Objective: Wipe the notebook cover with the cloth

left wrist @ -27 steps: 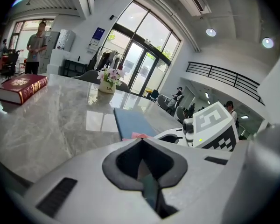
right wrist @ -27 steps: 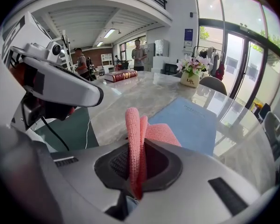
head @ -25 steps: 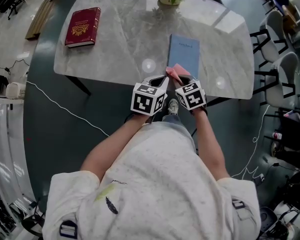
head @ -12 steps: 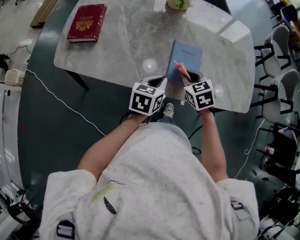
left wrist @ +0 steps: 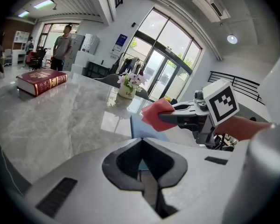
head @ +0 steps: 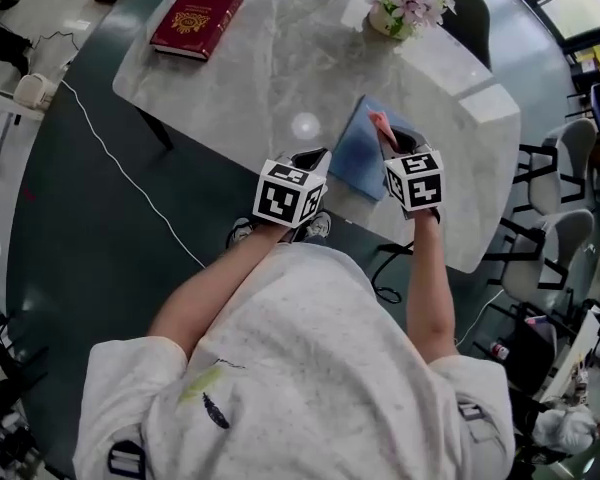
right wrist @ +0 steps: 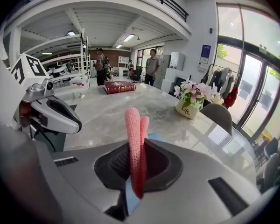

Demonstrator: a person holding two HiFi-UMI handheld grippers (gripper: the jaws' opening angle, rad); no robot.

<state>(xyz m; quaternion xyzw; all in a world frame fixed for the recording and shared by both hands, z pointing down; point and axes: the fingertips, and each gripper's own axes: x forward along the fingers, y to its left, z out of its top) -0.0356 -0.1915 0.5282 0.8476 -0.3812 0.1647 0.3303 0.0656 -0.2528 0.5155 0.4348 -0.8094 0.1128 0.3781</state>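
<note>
At the near edge of the marble table (head: 250,63), right gripper (head: 387,140) pinches the pink cloth (right wrist: 133,139) above the blue notebook (head: 360,160); left gripper (left wrist: 143,183) closed, empty, beside it. Red book (head: 197,20), flowers (head: 410,3), glass-fronted hall.

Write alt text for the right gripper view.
The right gripper is shut on a folded pink cloth above a blue notebook on a marble table. The left gripper is at left; a red book and flowers sit beyond.

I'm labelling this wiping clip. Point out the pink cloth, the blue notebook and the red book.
pink cloth (right wrist: 134,143), right gripper view, fold between the jaws.
blue notebook (head: 358,153), head view, bare cover.
red book (head: 197,20), head view, cover centre.
</note>
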